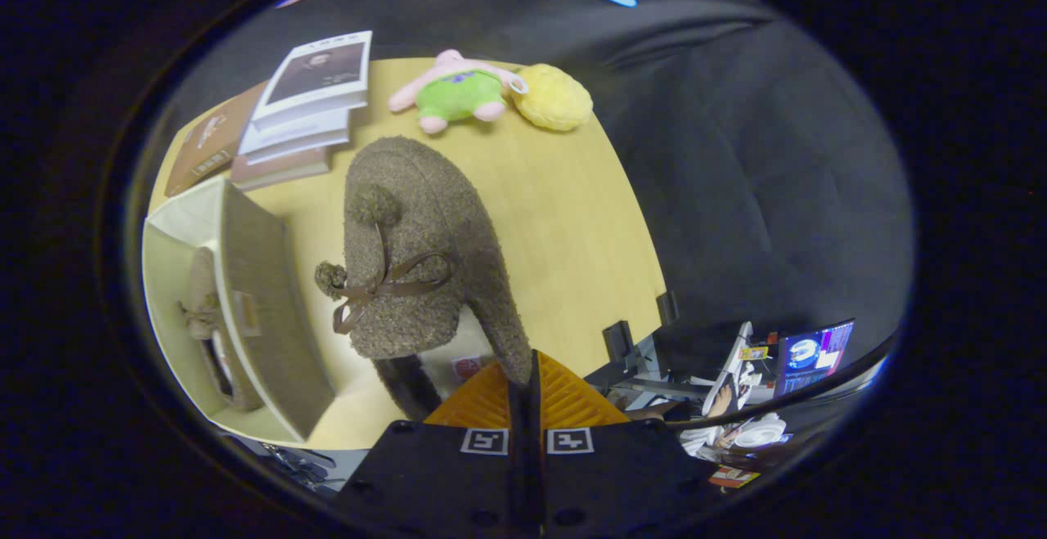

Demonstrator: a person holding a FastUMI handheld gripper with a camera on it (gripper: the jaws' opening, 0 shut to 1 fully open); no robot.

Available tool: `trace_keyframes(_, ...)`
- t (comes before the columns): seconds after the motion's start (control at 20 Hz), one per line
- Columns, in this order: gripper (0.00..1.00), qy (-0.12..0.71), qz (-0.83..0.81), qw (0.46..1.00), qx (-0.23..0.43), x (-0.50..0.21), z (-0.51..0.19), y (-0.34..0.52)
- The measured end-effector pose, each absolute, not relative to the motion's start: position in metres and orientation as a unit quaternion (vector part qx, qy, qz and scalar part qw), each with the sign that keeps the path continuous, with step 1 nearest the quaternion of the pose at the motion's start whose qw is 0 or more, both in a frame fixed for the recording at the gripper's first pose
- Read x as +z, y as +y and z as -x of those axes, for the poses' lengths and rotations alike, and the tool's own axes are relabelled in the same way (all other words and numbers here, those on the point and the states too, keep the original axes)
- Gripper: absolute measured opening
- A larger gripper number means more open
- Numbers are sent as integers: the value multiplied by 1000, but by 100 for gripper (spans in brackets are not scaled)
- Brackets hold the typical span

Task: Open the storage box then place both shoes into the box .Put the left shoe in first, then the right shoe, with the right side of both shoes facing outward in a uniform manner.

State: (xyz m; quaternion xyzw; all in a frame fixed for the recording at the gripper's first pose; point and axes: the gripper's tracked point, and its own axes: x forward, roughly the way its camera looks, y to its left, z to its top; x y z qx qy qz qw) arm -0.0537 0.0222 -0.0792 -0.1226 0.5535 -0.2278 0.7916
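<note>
Brown fuzzy shoe hangs over the tabletop, its heel rim pinched in the closed gripper; beside it, the open storage box holds the other shoe

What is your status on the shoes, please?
Gripper shut on second shoe, held above the table. First shoe already in the open storage box. Books and plush toys lie beyond, not in the way.
</note>
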Motion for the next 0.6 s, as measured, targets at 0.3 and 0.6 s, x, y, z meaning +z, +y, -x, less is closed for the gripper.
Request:
trace_keyframes(0.3,3,555,75,808,-186,-64,57,129)
trace_keyframes(0.6,3,562,69,809,-159,-83,61,192)
